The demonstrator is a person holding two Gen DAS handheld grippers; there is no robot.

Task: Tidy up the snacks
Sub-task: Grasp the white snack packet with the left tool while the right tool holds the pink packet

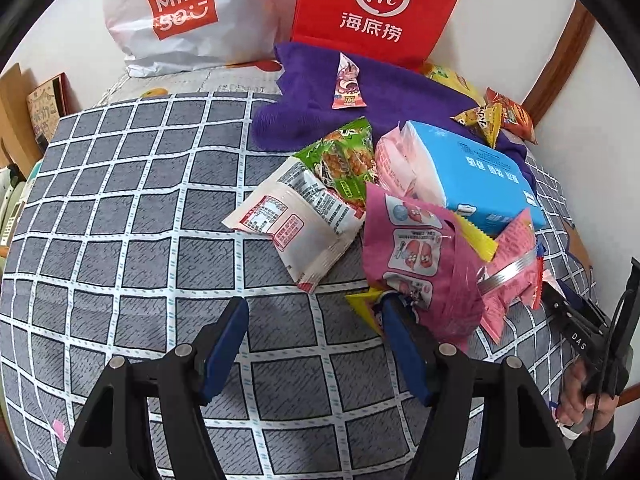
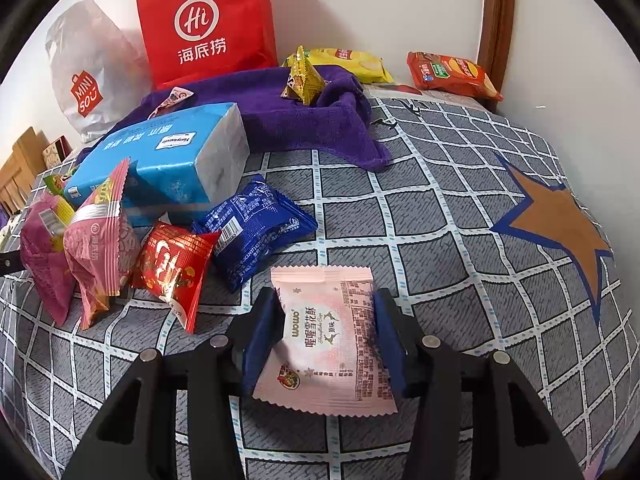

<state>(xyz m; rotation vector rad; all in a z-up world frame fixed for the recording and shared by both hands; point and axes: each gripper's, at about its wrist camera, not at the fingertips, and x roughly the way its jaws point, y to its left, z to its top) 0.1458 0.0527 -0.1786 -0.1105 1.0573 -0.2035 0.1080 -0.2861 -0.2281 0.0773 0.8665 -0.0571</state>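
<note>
My right gripper (image 2: 325,312) is shut on a pale pink snack packet (image 2: 332,340) and holds it just above the checked bedcover. My left gripper (image 1: 314,312) is open and empty; its right finger (image 1: 400,340) touches the edge of a magenta snack bag (image 1: 420,256). A pile of snacks lies ahead of it: a white packet (image 1: 296,220), a green packet (image 1: 344,160), a pink striped packet (image 1: 512,272). In the right wrist view a red packet (image 2: 172,268) and a blue packet (image 2: 256,228) lie beside a blue tissue pack (image 2: 168,160).
A purple towel (image 2: 288,120) lies at the back with a yellow pyramid snack (image 2: 304,80) on it. A red paper bag (image 2: 208,24) and a white Miniso bag (image 2: 88,80) stand against the wall. A yellow chip bag (image 2: 352,62) and an orange one (image 2: 452,74) lie by the wooden headboard (image 2: 496,20).
</note>
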